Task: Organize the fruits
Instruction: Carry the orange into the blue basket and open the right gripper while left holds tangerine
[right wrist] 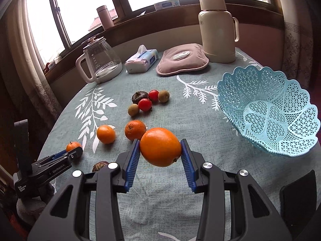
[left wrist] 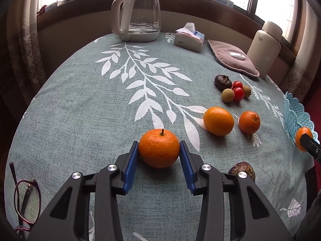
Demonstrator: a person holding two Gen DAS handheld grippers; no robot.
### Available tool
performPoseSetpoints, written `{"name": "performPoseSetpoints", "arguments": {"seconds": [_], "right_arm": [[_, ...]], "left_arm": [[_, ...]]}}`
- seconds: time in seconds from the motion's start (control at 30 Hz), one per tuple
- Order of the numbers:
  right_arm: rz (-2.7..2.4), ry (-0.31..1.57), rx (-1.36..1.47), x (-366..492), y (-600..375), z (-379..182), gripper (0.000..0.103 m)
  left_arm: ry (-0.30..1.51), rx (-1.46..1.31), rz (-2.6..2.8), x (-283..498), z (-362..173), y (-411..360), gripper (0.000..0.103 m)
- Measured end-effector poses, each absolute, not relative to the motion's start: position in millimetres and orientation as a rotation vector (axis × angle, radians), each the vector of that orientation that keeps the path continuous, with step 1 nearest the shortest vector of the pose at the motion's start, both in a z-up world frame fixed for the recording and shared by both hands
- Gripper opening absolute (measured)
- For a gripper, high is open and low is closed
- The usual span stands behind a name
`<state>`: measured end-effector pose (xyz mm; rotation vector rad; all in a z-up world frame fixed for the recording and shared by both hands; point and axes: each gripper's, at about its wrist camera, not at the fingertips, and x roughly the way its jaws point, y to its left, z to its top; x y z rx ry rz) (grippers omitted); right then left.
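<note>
Above the surface point(right wrist: 160, 210), right tongs point(right wrist: 160, 152) grasp an orange point(right wrist: 160, 149) needing the basket point(right wrist: 268, 108), while left tongs point(left wrist: 159, 150) clench a stemmed orange point(left wrist: 159, 150).

place: home | cues: kettle point(left wrist: 140, 14), tissue pack point(left wrist: 189, 38), curtains point(left wrist: 26, 46), leaf-print tablecloth point(left wrist: 100, 104)

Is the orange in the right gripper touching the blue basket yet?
Apart. In the right wrist view the held orange sits between the blue fingers, with bare tablecloth showing between it and the basket.
</note>
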<state>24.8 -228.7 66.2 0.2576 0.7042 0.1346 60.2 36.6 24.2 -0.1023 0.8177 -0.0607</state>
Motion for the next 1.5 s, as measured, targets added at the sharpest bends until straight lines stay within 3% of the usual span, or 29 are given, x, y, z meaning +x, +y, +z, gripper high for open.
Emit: {"name": "performPoseSetpoints", "arguments": {"seconds": [0.73,1.5], "right_arm": [[-0.197,0.546,0.398,5,-369,101,0.042],[-0.334,0.665,0.471,20,-409,61,0.046]], "left_arm": [[0.689,-0.104,-0.086,26,76,27,0.041],[0.651,-0.105,-0.132,7,97,15,0.041]]}}
